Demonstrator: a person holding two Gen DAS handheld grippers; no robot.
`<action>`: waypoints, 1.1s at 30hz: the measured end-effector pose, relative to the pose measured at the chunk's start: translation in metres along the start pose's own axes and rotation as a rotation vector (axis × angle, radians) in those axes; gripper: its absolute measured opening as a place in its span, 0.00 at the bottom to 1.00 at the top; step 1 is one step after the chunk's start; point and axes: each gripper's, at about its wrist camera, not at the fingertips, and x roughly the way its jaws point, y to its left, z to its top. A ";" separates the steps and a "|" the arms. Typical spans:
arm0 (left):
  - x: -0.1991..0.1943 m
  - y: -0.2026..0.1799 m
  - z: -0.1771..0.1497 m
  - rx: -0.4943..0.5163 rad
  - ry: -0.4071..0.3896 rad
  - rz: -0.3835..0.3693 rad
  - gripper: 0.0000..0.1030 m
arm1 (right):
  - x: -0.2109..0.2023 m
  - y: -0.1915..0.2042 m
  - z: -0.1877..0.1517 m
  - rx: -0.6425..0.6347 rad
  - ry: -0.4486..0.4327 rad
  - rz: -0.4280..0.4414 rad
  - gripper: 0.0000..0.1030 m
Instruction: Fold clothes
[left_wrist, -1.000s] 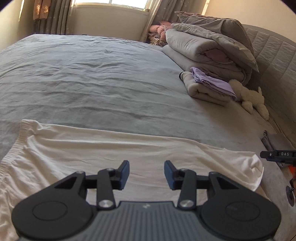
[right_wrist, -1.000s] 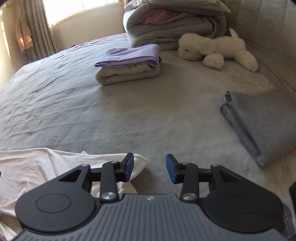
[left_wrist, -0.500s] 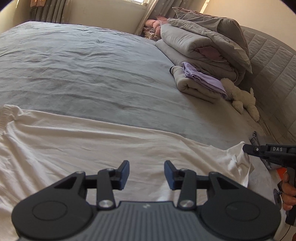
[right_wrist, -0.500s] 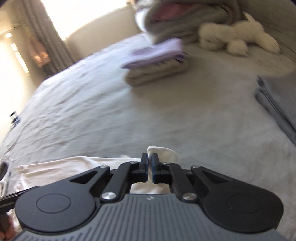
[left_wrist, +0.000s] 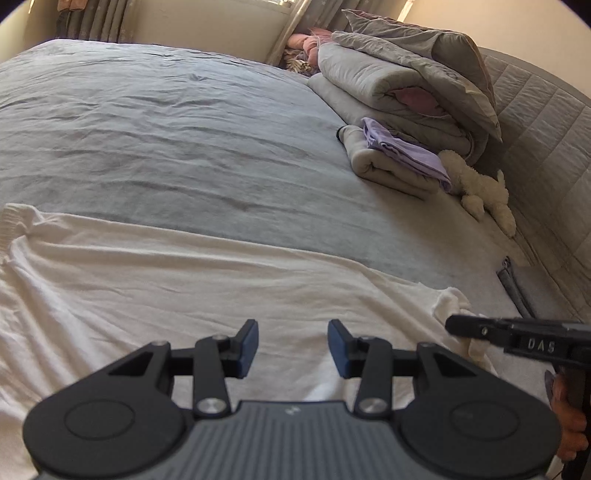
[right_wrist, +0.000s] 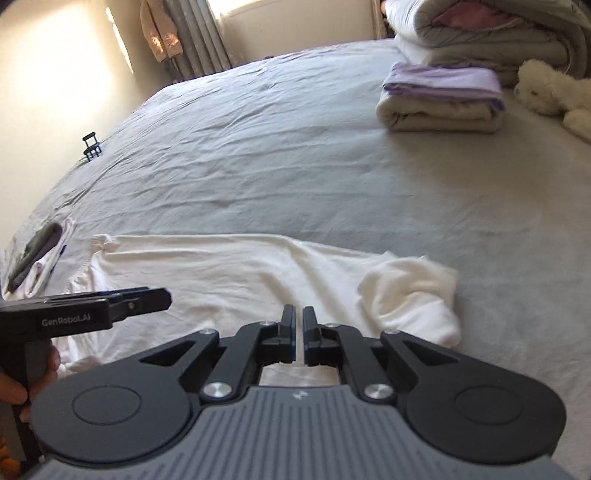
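Now a white garment (right_wrist: 221, 273) lies flat on the grey bed (right_wrist: 295, 166) near a window. The left claw (left_wrist: 291, 341) hovers released above it; the right claw (right_wrist: 298, 332), just reopening slightly, grips nothing.

Shirt (left_wrist: 192, 280): soft white knit cloth, matt, creased; bed sheet (left_wrist: 166, 140): grey woven cloth, wrinkled; toy (left_wrist: 480, 184): fluffy white plush; gripper (right_wrist: 299, 334): matt black plastic, shiny metal screws.
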 end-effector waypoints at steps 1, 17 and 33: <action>0.000 -0.001 0.000 0.003 0.003 -0.009 0.41 | -0.005 -0.003 0.001 -0.002 -0.012 -0.025 0.20; -0.005 -0.043 -0.026 0.126 0.053 -0.180 0.40 | -0.020 -0.068 -0.039 0.074 0.080 -0.210 0.32; -0.012 -0.075 -0.053 0.306 0.169 -0.323 0.40 | -0.086 -0.059 -0.053 -0.009 0.083 -0.499 0.00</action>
